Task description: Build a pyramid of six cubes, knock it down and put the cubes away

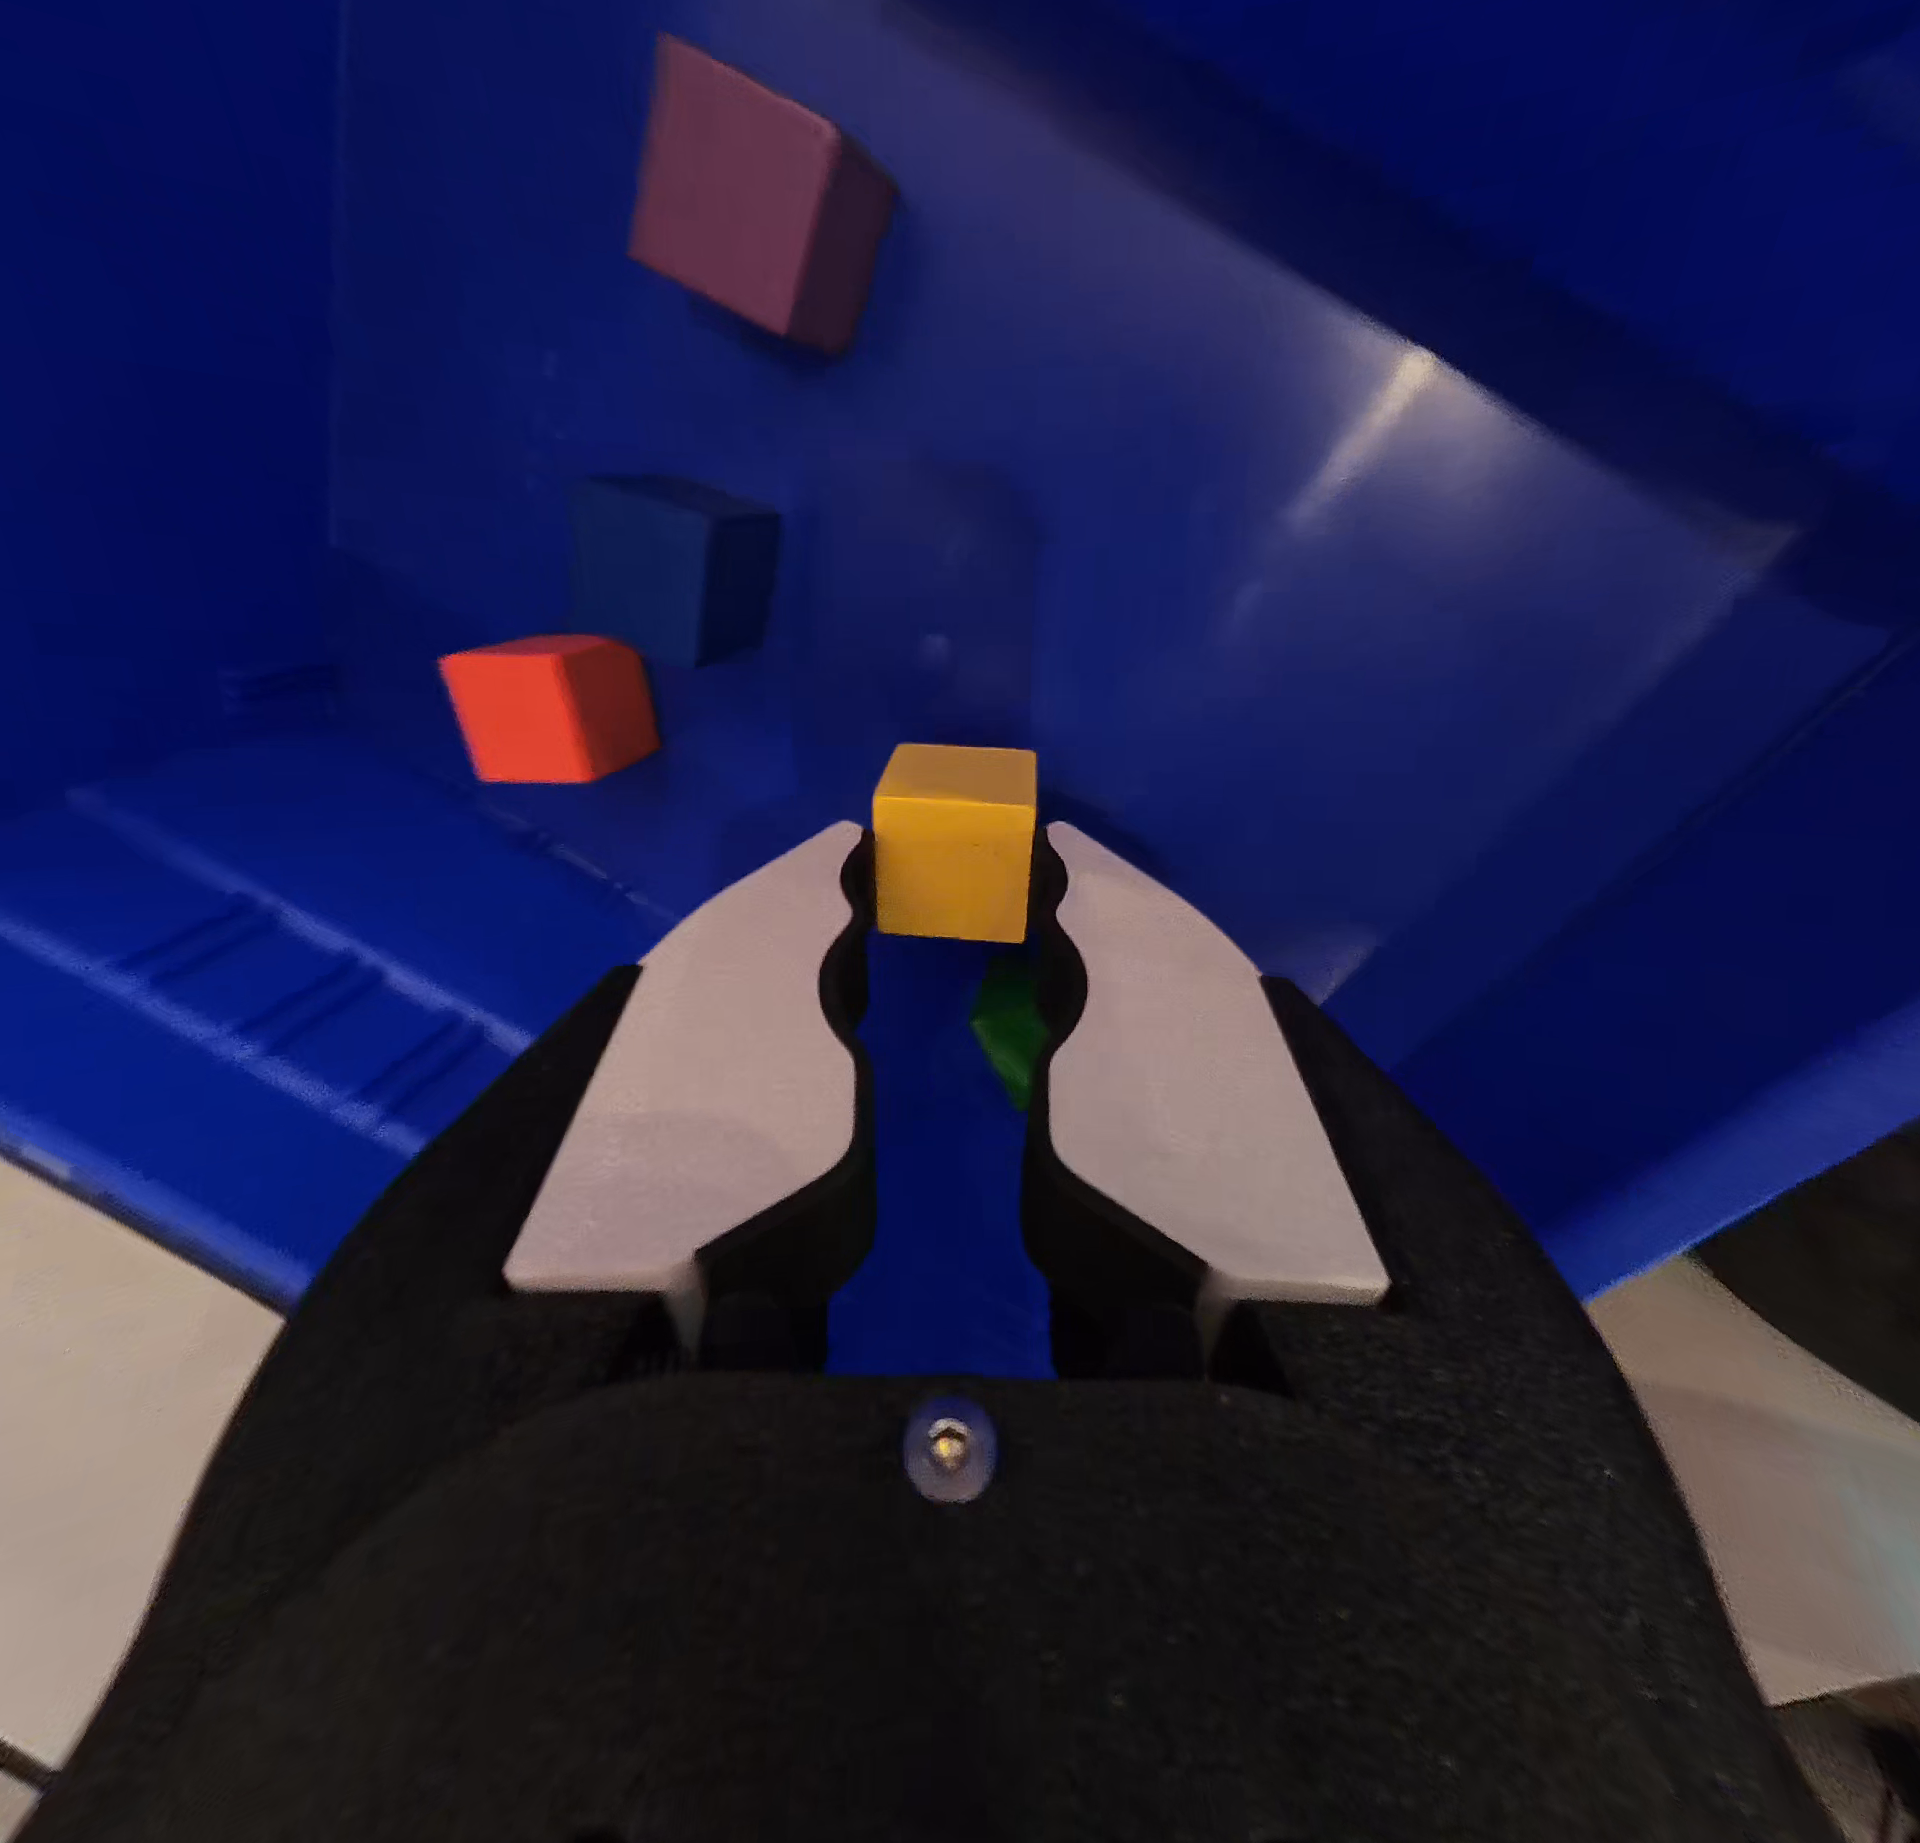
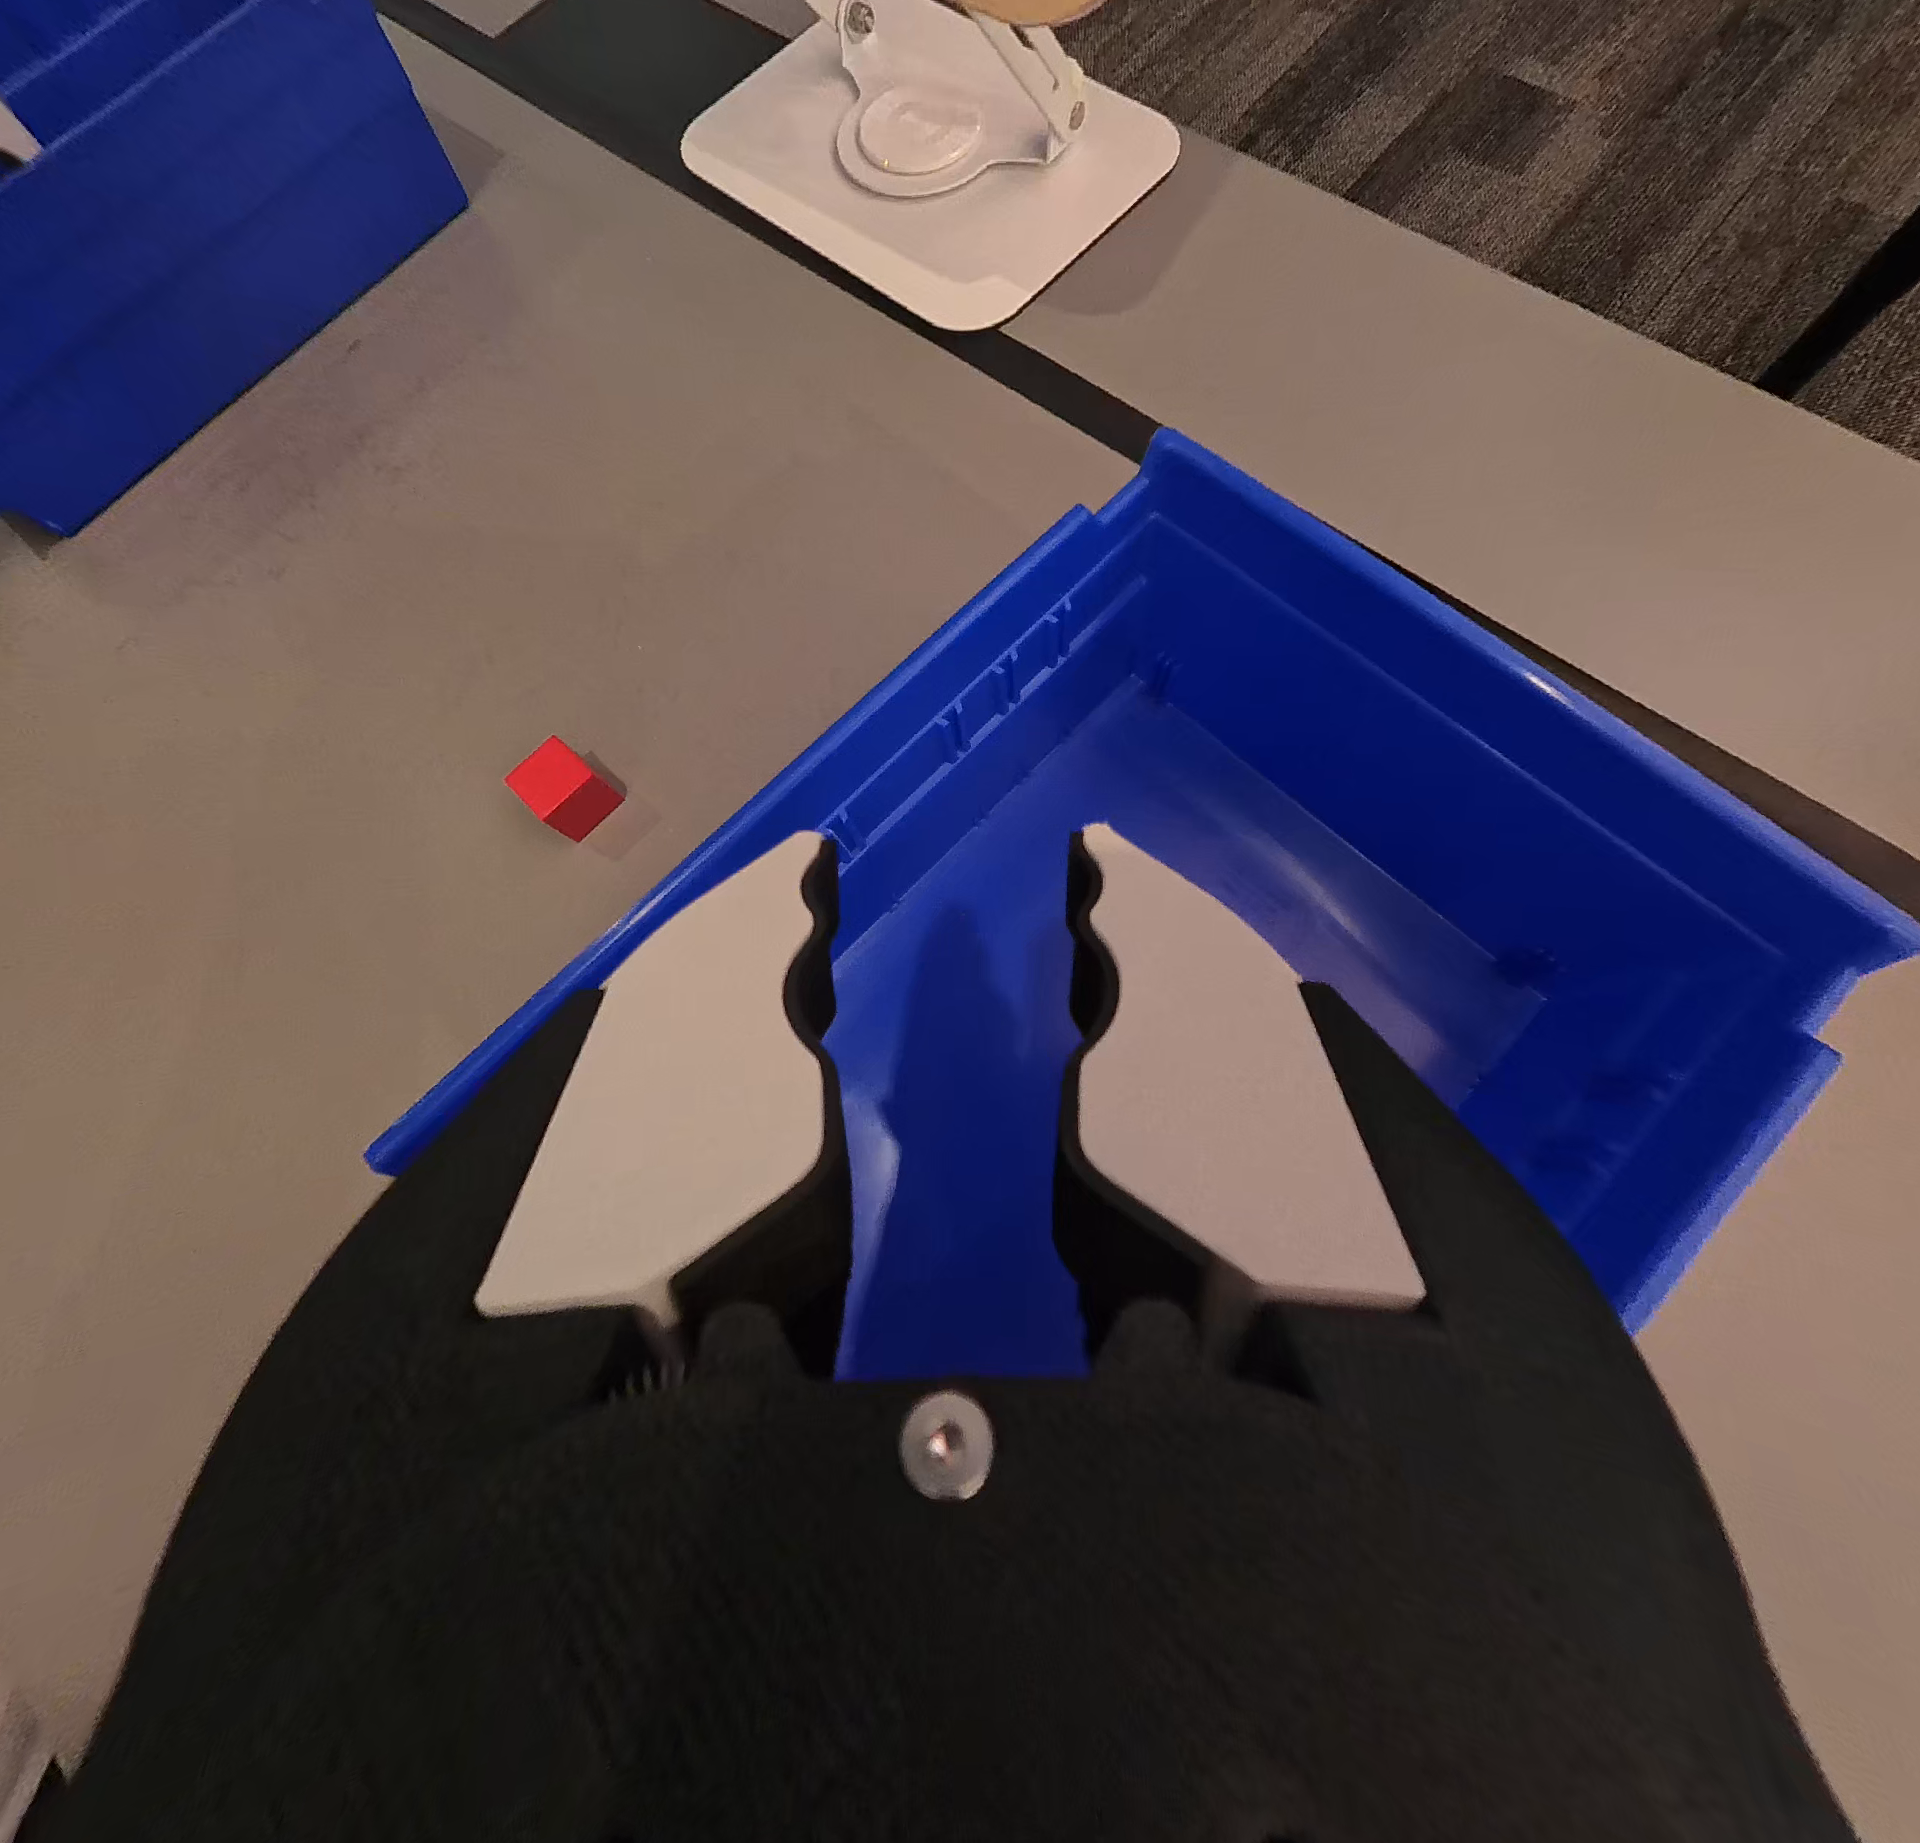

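Note:
In the left wrist view my left gripper (image 1: 954, 837) is shut on a yellow cube (image 1: 954, 843) and holds it inside a blue bin (image 1: 1351, 567). On the bin floor lie a purple cube (image 1: 753, 193), a dark blue cube (image 1: 670, 567), an orange-red cube (image 1: 545, 707) and a green cube (image 1: 1006, 1030), the last partly hidden behind my right finger. In the right wrist view my right gripper (image 2: 951, 843) is open and empty above a second blue bin (image 2: 1455, 754), whose visible floor holds nothing. A red cube (image 2: 564, 785) lies on the grey table to its left.
Another blue bin (image 2: 187, 235) stands at the table's far left in the right wrist view. A white stand with a wooden disc (image 2: 935, 152) sits at the table's far edge over a dark seam. Dark carpet (image 2: 1558, 58) lies beyond the table. Tip to tip, the grippers are about 60 cm apart.

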A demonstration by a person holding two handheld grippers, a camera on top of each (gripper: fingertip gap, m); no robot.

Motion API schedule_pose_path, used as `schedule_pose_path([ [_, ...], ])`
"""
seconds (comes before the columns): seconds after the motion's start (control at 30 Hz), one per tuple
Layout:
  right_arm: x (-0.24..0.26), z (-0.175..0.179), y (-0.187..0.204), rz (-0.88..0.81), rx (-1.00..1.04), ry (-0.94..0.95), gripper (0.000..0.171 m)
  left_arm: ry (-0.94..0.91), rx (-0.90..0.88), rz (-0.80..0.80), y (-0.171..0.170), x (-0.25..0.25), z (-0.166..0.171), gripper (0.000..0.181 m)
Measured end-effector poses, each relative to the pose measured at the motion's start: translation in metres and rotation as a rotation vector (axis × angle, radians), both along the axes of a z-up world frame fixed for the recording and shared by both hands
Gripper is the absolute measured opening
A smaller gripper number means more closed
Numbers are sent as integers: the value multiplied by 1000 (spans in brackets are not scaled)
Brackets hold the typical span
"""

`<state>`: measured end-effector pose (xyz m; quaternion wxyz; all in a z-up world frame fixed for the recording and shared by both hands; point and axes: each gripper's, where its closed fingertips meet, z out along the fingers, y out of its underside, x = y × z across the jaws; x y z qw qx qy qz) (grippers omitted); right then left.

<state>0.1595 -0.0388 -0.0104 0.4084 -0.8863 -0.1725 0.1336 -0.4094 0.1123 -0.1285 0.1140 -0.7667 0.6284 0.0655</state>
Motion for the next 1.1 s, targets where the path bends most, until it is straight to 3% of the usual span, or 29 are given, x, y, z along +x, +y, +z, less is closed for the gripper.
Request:
schedule_pose_path([
  [0.1, 0, -2, 1, -4, -7, -4, 44, -106, 121, 2, 12, 14, 47, 28],
  [0.2, -1, -3, 3, -7, -11, -6, 43, -314, 267, -45, 13, 59, 119, 28],
  [0.3, -4, -5, 5, -1, -19, -33, 43, -513, 280, -133, -19, 127, 179, 28],
  [0.37, -7, -3, 5, 5, -16, -46, 43, -573, 213, -242, -55, 180, 189, 28],
  [0.43, -10, 0, 5, 11, -6, -52, 43, -529, 134, -351, -89, 225, 170, 28],
  [0.53, -14, 6, 3, 20, 14, -56, 43, -390, 14, -484, -129, 277, 112, 28],
  [0.63, -15, 13, -1, 24, 38, -59, 43, -259, -57, -539, -148, 310, 52, 28],
  [0.73, -12, 18, -4, 19, 58, -41, 43, -175, -106, -548, -155, 330, 13, 28],
  [0.83, -7, 21, -5, 11, 69, -17, 43, -124, -133, -523, -152, 343, -7, 28],
  [1.1, 2, 22, -7, 4, 78, 18, 43, -89, -161, -507, -148, 358, -18, 28],
])
